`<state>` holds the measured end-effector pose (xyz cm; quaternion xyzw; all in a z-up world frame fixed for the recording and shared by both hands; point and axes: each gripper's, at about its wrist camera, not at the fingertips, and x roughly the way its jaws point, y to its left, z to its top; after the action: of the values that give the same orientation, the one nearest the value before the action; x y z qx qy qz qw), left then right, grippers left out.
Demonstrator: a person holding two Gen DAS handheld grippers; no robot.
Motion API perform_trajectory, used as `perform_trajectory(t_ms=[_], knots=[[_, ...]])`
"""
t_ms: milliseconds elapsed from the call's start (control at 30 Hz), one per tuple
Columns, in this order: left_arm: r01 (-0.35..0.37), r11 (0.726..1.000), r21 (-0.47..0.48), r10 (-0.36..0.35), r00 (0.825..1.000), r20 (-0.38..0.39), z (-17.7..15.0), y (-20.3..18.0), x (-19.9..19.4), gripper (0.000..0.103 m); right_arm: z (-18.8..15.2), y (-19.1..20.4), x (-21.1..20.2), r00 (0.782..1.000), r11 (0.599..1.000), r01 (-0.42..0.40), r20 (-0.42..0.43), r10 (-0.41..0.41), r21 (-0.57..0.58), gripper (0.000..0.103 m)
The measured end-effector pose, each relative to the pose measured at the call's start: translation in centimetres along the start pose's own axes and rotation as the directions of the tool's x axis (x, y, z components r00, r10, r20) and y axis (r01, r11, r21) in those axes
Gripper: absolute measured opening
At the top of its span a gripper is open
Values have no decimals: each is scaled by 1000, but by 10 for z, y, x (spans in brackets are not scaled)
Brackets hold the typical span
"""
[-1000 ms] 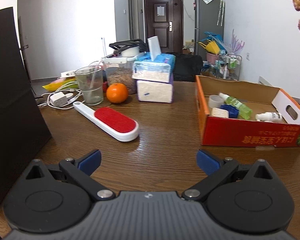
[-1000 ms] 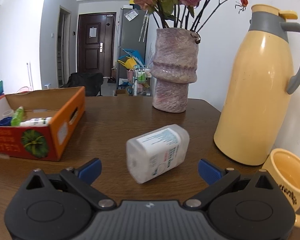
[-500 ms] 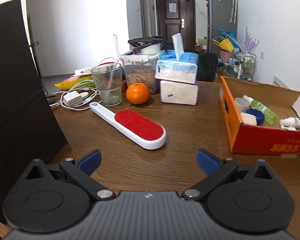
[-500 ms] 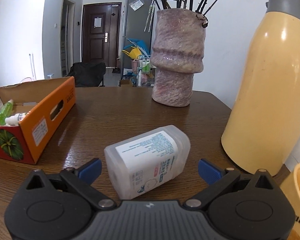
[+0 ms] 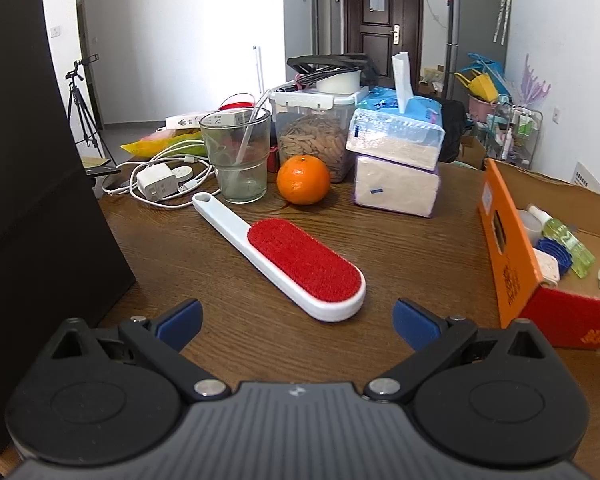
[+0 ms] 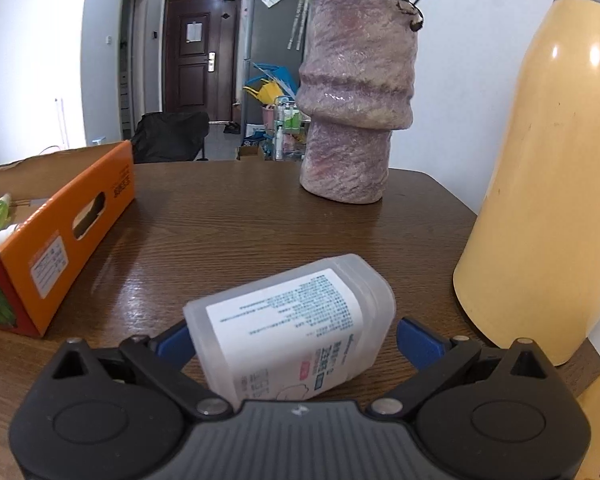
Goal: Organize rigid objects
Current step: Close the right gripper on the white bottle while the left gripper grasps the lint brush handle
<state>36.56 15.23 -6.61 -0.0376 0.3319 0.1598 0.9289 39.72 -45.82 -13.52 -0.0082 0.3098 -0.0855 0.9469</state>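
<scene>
A white lint brush with a red pad lies on the wooden table just ahead of my open, empty left gripper. An orange cardboard box with small bottles in it stands to the right; it also shows in the right wrist view. A translucent white plastic container with a printed label lies on its side between the open fingers of my right gripper; the blue pads stand apart from its sides.
Behind the brush are a glass, an orange, a charger with cables, a food jar and stacked tissue packs. A black panel stands left. A vase and yellow thermos stand right.
My left gripper has moved forward and left toward the lint brush. My right gripper has moved forward so the plastic container now lies between its fingers.
</scene>
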Motion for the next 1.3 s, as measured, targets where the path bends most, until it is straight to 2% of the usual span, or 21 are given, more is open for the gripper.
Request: perform_trajectory(t_ms=[200,300,600,800,1200,1300], knots=[[-31,999,-37,31,999,-14,10,-6,20,103,4,5,9,998,998,58,-19,-57,36,102],[-47,998,-46,46,999,-22,13,-10,28,103,5,6,13,997,996,70,-28,-68,58,91],[-83,995,-56,81,996,-48,18,-23,52,103,3,4,12,994,991,108,-36,-105,82,90],[-115,989,-89,109,991,-72,21,-33,72,103,2,9,7,996,994,86,-12,-85,73,90],[-255,956,-144,238,963,-126,33,-37,113,103,4,8,0,996,992,83,25,-85,90,90],[-278,949,-148,257,955,-147,34,-36,122,99,4,8,-2,996,992,82,32,-85,95,90]])
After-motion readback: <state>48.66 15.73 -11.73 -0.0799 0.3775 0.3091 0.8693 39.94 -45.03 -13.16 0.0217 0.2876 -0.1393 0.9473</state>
